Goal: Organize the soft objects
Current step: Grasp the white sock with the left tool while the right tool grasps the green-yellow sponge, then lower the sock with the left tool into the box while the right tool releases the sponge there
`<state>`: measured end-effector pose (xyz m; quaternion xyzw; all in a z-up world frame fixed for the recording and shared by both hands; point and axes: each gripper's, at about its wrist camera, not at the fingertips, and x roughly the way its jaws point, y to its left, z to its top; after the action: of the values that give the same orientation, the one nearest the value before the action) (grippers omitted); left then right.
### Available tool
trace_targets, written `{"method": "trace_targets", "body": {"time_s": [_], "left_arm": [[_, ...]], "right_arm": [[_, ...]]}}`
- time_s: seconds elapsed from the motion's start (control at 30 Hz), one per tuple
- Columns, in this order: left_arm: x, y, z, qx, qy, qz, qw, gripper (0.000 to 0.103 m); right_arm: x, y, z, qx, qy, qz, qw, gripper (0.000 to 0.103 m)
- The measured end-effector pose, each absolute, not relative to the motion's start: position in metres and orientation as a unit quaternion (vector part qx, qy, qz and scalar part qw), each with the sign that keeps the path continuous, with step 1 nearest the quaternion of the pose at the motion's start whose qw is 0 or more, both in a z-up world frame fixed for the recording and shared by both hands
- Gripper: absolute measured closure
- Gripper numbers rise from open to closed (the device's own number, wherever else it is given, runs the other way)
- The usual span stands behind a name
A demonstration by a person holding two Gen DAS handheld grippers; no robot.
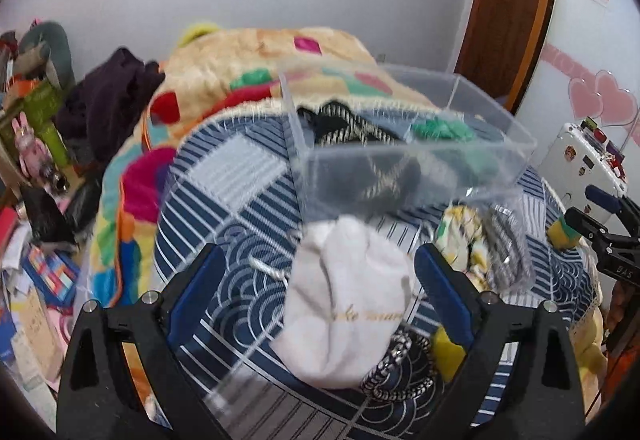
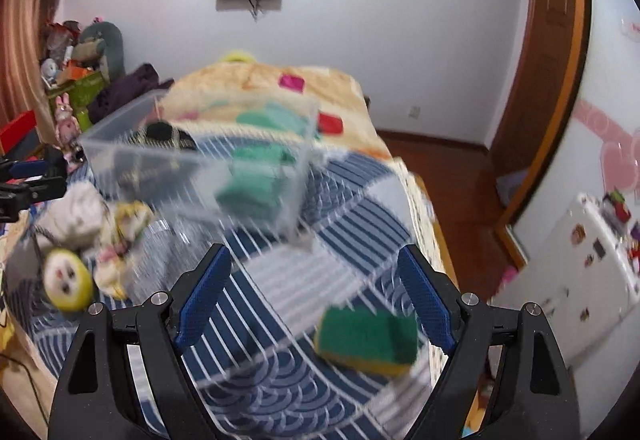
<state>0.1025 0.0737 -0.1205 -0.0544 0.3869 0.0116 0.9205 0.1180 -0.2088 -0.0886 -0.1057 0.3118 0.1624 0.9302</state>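
Observation:
A clear plastic box (image 1: pixel 416 155) stands on the bed and holds a black-and-white sock (image 1: pixel 352 127) and green sponges (image 1: pixel 440 129). My left gripper (image 1: pixel 320 268) is open over a white sock (image 1: pixel 348 304) lying just before the box; a black patterned sock (image 1: pixel 400 372) lies beside it. My right gripper (image 2: pixel 314 268) is open above the bedspread, with a green-and-yellow sponge (image 2: pixel 368 336) close to its right finger. The box also shows in the right wrist view (image 2: pixel 192 167), with a yellow round plush (image 2: pixel 68 280) and a floral cloth (image 2: pixel 120 240) to its left.
The bed has a blue striped bedspread (image 1: pixel 224 175) and a colourful blanket (image 1: pixel 240 71) behind the box. Clutter and toys (image 1: pixel 36 143) crowd the left side. A white cabinet (image 2: pixel 576 272) stands right of the bed, a wooden door (image 2: pixel 548 39) beyond.

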Motion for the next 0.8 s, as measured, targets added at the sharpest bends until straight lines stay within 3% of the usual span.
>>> {"method": "trace_targets", "body": {"time_s": [0.3,0.5,0.6,0.63,0.8], "left_arm": [[0.101,0.074,-0.145,-0.071,0.401,0.021,0.913,0.008],[0.102,0.072,-0.146,-0.086,0.408,-0.009,0.909,0.041],[0.101,0.065,-0.143,-0.073,0.405,-0.023,0.911,0.056],[0.100,0.062,-0.142,-0.068,0.404,-0.026,0.912,0.064],[0.094,0.052,-0.132,-0.047,0.393,-0.028,0.918,0.074]], "right_arm": [[0.122,-0.244,-0.114,-0.056,0.367,0.129,0.920,0.019],[0.122,-0.249,-0.124,-0.046,0.382,0.131,0.914,0.023],[0.124,-0.247,-0.124,-0.048,0.383,0.134,0.913,0.041],[0.123,-0.247,-0.123,-0.049,0.380,0.135,0.914,0.041],[0.114,-0.244,-0.109,-0.050,0.355,0.142,0.923,0.041]]}}
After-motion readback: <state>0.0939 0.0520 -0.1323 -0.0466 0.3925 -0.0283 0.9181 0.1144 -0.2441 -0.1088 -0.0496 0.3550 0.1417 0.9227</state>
